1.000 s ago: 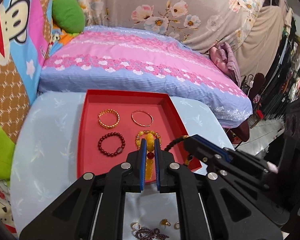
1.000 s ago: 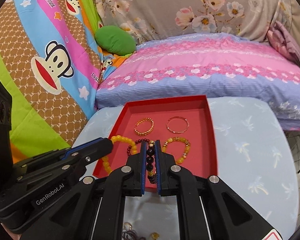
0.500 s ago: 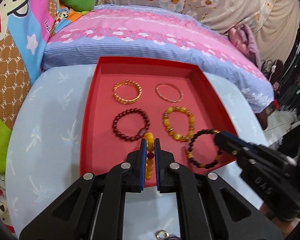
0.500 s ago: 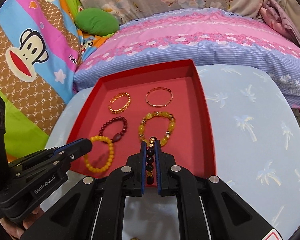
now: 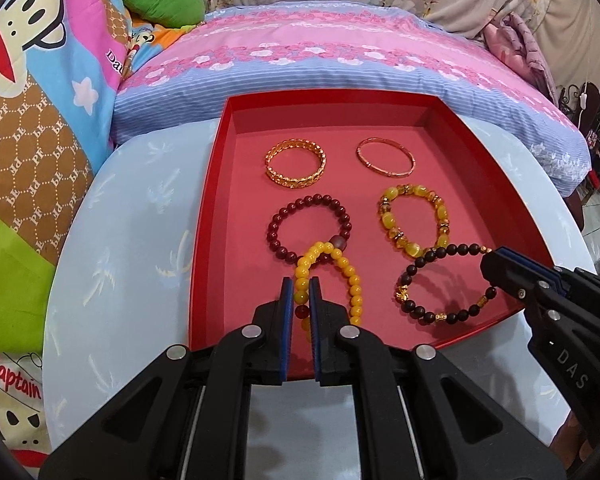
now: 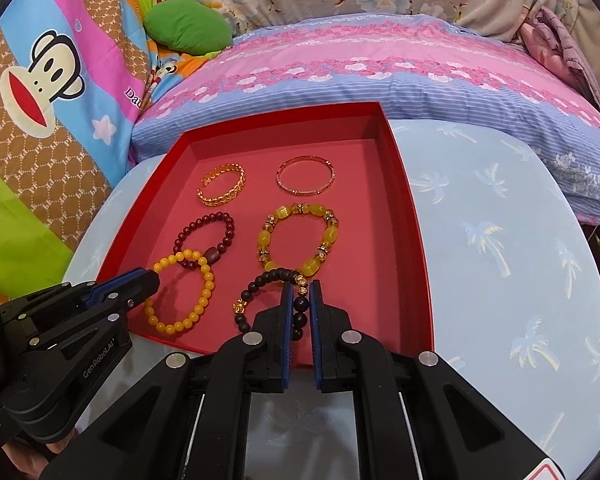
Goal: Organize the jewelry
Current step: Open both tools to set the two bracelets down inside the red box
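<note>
in the red tray (image 5: pixel 204 216), the left gripper (image 5: pixel 301 285) pinches the yellow bead bracelet (image 5: pixel 350 280), whose far end overlaps the dark red bracelet (image 5: pixel 284 216), while the right gripper (image 6: pixel 301 289) pinches the black bead bracelet (image 6: pixel 256 286) at the tray's near right.

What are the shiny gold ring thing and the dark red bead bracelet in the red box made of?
The gold bangle looks like polished metal, gold or gold-plated: it has bright glints and an openwork pattern. The dark red bracelet has smooth, glossy round beads, maybe stone, glass or lacquered wood; the pictures cannot settle which.
</note>
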Motion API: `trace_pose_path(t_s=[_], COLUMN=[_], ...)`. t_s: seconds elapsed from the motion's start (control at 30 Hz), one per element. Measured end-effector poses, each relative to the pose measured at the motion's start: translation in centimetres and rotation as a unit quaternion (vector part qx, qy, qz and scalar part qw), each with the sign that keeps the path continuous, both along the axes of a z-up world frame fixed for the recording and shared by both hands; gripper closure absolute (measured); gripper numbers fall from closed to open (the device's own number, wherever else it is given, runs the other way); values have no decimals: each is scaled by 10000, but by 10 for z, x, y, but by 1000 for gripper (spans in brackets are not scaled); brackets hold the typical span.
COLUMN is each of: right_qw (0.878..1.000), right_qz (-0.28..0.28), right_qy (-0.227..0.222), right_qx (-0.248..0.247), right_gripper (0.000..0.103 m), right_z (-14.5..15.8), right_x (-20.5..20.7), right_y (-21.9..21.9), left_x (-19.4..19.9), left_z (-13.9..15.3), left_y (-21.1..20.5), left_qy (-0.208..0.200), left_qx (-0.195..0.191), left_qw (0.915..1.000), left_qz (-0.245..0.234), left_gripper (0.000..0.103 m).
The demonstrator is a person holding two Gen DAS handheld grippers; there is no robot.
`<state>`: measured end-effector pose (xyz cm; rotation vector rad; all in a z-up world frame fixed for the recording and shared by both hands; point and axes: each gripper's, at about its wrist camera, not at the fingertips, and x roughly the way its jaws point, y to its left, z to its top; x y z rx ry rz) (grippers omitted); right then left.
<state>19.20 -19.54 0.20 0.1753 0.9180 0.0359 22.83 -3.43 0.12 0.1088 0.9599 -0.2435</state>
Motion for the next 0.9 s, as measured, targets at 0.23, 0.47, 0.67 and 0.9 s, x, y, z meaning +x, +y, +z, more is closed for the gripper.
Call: trace_pose_path(t_s=[0.23, 0.47, 0.67, 0.9], right_qw=[10000, 9998, 9999, 9998], right_qz=[-6, -51, -46, -9], right_qy=[-5, -128, -140, -181], right_qx=[-35, -116, -59, -52], right_gripper=[95, 84, 83, 83], right_z=[-1, 1, 2, 6], right_x=[0, -4, -6, -9], right_y=[1, 3, 2, 5], left_x=[-1, -2, -3, -6], left_z=[-1, 1, 1, 2], left_y=[-2, 0, 0, -1], left_qy=[-46, -108, -95, -89], left_qx=[-12, -62, -88, -114], left_qw=[10000, 9998, 9998, 9997], left_qz=[29, 165, 177, 175], left_gripper=[94, 68, 67, 67])
